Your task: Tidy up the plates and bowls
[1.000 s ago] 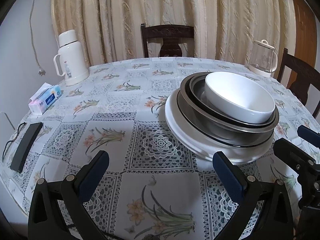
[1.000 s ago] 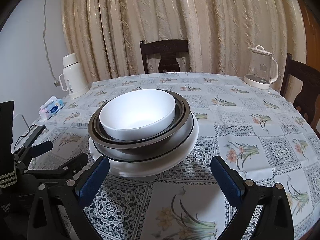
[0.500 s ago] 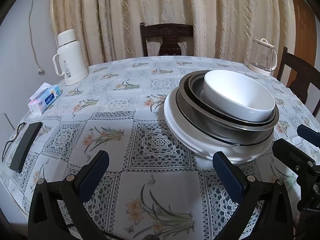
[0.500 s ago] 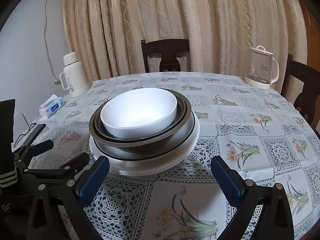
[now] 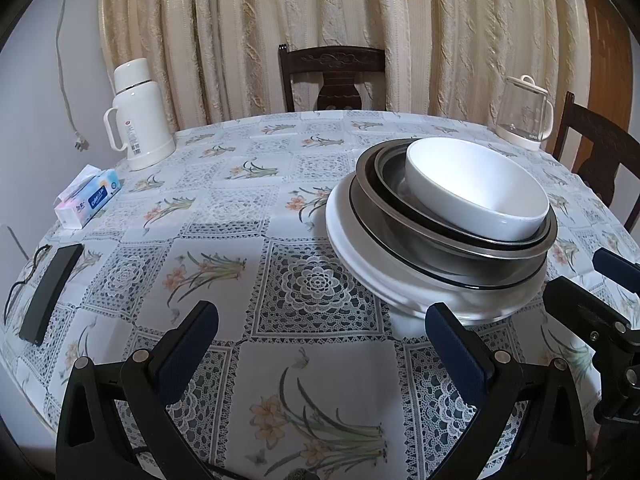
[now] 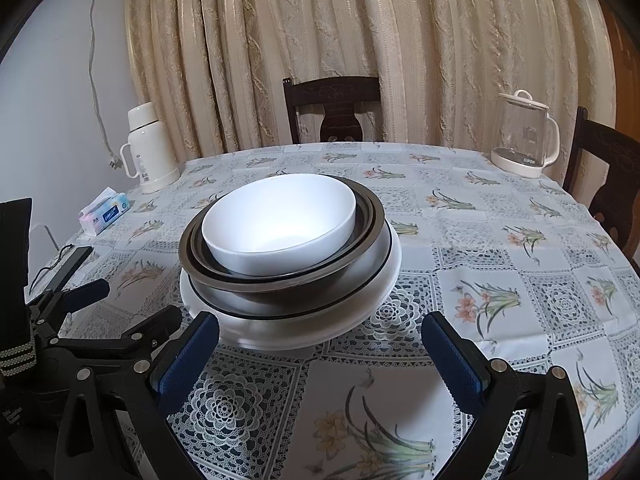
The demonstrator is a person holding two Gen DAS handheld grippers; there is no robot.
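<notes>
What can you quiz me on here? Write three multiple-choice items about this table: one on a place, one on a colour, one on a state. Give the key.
1. Where does the white bowl sit?
A. alone on the tablecloth
B. nested on top of the dish stack
C. on a chair

2. What colour is the plate under the stack?
A. white
B. blue
C. red

3. How do the left gripper and the right gripper stand?
A. both shut on the bowl
B. one open, one shut
C. both open, holding nothing

Key: 1 B, the bowl rests inside the metal bowls; 2 A, its rim shows white beneath them; 3 C, each view shows the fingers wide apart with only tablecloth between them.
</notes>
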